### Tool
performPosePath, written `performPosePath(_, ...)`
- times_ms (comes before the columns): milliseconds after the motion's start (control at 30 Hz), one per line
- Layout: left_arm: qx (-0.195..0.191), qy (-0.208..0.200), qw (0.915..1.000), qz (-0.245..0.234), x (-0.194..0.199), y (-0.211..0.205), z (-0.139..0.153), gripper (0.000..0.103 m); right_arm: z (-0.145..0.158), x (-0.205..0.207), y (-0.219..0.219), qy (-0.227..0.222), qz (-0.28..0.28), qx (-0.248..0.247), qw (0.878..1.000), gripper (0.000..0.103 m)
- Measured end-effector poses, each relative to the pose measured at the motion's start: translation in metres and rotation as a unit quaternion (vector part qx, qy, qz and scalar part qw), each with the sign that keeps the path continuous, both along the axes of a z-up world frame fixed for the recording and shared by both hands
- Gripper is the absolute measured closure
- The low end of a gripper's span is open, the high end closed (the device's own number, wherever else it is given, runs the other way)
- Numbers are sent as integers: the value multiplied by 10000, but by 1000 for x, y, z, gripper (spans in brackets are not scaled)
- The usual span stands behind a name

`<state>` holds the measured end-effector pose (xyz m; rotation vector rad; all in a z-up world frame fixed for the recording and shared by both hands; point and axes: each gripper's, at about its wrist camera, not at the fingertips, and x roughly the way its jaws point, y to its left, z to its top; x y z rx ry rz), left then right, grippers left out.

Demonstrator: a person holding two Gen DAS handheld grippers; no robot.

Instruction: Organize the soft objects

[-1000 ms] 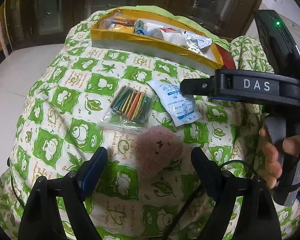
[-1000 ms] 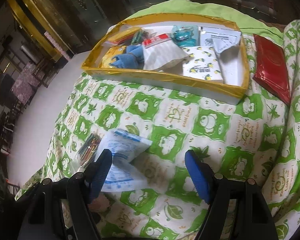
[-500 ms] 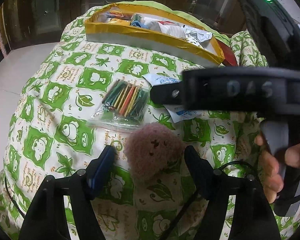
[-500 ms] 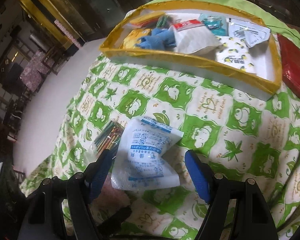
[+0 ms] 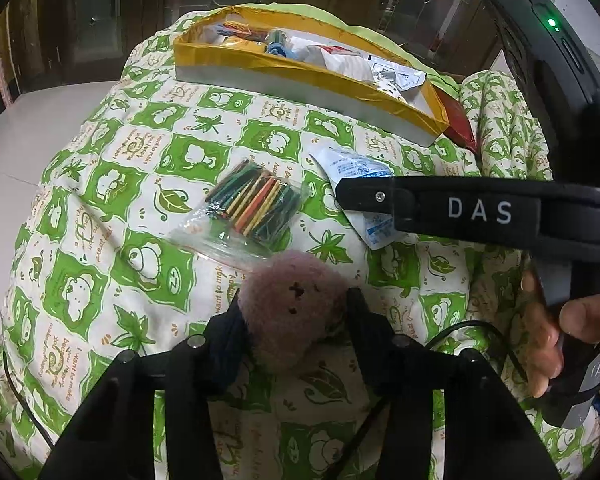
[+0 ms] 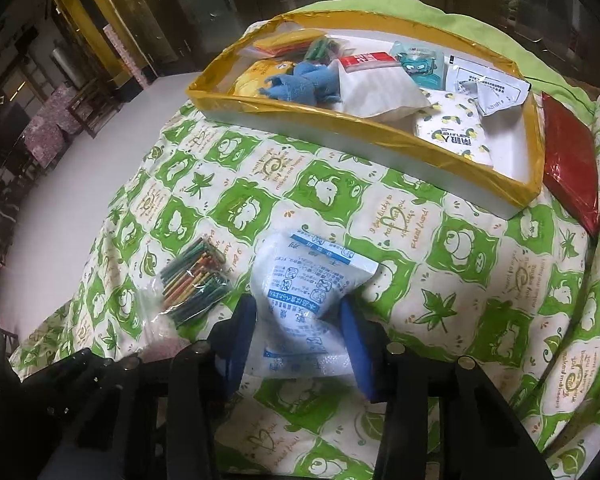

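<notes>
My left gripper (image 5: 293,312) is shut on a fuzzy pink plush toy (image 5: 293,308) on the green frog-print cloth. My right gripper (image 6: 297,324) is shut on a white and blue sachet (image 6: 304,292), pinched at its middle; the sachet also shows in the left wrist view (image 5: 352,168) under the right gripper's black body (image 5: 480,212). A clear bag of coloured sticks (image 5: 251,204) lies just beyond the plush, and left of the sachet in the right wrist view (image 6: 191,284). A yellow-rimmed tray (image 6: 364,128) farther back holds several soft packets and a blue plush.
A red packet (image 6: 572,164) lies right of the tray. The cloth (image 6: 480,280) drops off at the left to a pale floor (image 6: 79,184). A black cable runs under the left gripper. Dark furniture stands behind.
Both grippers moved forward and closed: the left onto the pink plush, the right onto the sachet, which now bunches between the fingers.
</notes>
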<state>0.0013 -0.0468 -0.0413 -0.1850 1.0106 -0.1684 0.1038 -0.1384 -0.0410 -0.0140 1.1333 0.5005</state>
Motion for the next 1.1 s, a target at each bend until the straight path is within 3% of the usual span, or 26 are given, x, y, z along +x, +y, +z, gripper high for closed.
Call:
performPosePath(267, 2, -36, 10000, -56, -1, -3, 2, 60, 5, -4, -6, -77, -48, 36, 10000, 64)
performPosePath(1100, 30, -70, 9999, -119, -2, -5, 4, 60, 16, -6, -21, -190, -220, 199, 9994, 65)
